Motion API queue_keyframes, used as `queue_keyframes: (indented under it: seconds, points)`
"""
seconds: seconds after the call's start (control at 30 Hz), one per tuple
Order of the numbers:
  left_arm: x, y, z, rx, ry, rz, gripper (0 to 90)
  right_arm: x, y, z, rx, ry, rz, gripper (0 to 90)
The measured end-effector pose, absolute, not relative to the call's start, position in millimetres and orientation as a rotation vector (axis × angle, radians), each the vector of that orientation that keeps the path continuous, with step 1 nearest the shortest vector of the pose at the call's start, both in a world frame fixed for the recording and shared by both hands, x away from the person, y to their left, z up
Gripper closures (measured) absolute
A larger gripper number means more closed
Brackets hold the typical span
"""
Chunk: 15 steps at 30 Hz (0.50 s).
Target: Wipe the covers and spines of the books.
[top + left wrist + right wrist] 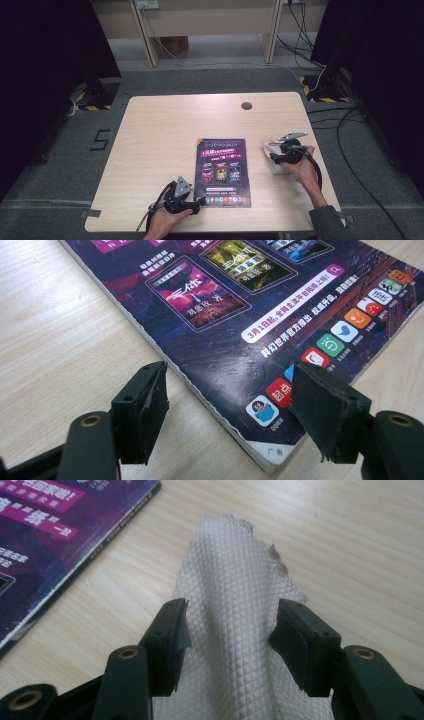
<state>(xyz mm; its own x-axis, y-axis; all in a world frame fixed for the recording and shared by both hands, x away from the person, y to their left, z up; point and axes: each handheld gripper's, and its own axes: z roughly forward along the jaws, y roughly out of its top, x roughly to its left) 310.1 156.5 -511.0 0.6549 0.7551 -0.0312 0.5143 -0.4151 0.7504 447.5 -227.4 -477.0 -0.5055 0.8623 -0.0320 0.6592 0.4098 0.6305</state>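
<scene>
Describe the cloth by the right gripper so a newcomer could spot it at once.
Start at the light wooden table and find the purple magazine lying flat near its middle. Just right of it, between the jaws of the right gripper, lies the cloth. It is pale grey-white with a quilted diamond weave and a ragged far edge, the one soft thing there.

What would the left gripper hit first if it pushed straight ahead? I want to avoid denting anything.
Probably the near corner of the magazine: it already lies between the open jaws of the left gripper. How close the corner is to the jaws is unclear.
</scene>
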Motion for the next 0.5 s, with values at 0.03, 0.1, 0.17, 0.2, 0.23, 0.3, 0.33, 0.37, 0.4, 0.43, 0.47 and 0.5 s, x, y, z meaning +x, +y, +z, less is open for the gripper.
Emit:
queue_keyframes:
  seconds: [0.03,0.1,0.17,0.2,0.23,0.3,0.33,0.37,0.4,0.43,0.47,0.5]
  points:
    - [311,156,-511,2.107,0.982,0.401,30.5,448,-227,-478,1.318,2.322,0.792,47.8]
    - [315,156,-511,2.108,0.987,0.403,30.6,449,-228,-481,1.316,2.329,0.784,48.6]
    - [319,155,-512,2.101,0.991,0.381,30.4,450,-228,-482,1.326,2.333,0.779,49.9]
    - [320,154,-513,2.101,0.990,0.364,30.7,449,-228,-483,1.330,2.336,0.778,50.6]
    - [321,153,-513,2.102,0.987,0.352,31.1,449,-228,-483,1.329,2.341,0.779,51.6]
    - [320,150,-513,2.108,0.981,0.356,31.5,450,-228,-485,1.326,2.348,0.773,53.7]
    - [319,149,-512,2.112,0.975,0.368,31.5,450,-227,-485,1.332,2.350,0.772,54.6]
    - [319,148,-512,2.119,0.968,0.378,31.9,450,-228,-486,1.328,2.348,0.773,56.4]
    - [318,147,-512,2.120,0.971,0.375,32.1,450,-228,-486,1.328,2.351,0.771,57.9]
    - [317,147,-512,2.120,0.976,0.366,32.1,450,-228,-486,1.327,2.355,0.771,59.1]
    - [317,147,-512,2.121,0.973,0.361,32.0,450,-228,-487,1.329,2.356,0.769,61.4]
    - [316,146,-512,2.121,0.971,0.364,32.1,450,-228,-487,1.320,2.361,0.767,63.9]
